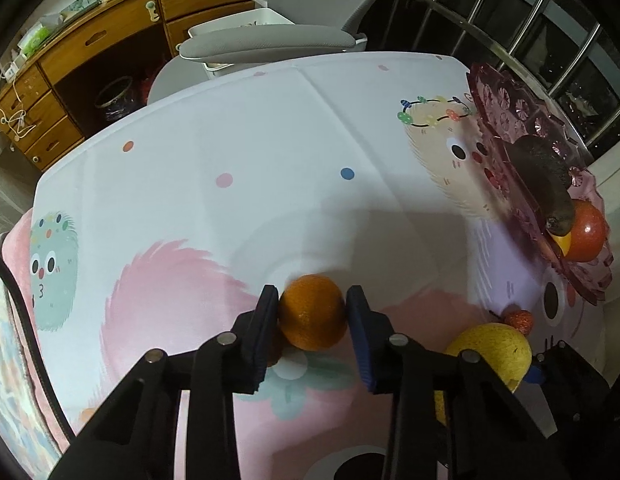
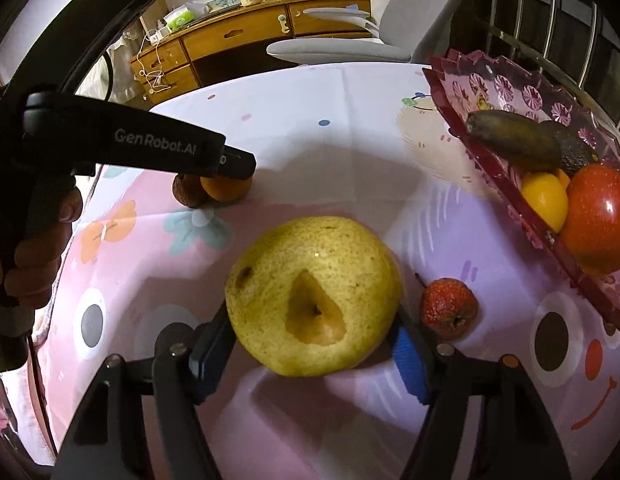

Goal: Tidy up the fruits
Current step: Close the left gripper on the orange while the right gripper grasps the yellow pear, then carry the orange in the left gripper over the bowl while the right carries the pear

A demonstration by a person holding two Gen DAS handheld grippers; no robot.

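Note:
My left gripper (image 1: 312, 304) is shut on an orange (image 1: 313, 312) low over the tablecloth; a small brown fruit (image 2: 188, 192) lies just beside it. My right gripper (image 2: 312, 338) is shut on a large yellow pear (image 2: 312, 296), which also shows in the left wrist view (image 1: 490, 354). A red lychee-like fruit (image 2: 448, 308) lies just right of the pear on the cloth. The pink glass fruit plate (image 2: 506, 84) stands at the right. It holds a dark browned banana (image 2: 514, 140), a lemon (image 2: 546, 198), a red apple (image 2: 600, 218) and a dark avocado (image 2: 576, 154).
The table wears a white and pink cartoon cloth (image 1: 238, 184). A grey office chair (image 1: 266, 42) stands at the far edge, with a wooden cabinet (image 1: 70, 68) behind it. A metal window grille (image 1: 542, 24) runs behind the plate. The left gripper body (image 2: 122, 140) and the hand holding it sit left of the pear.

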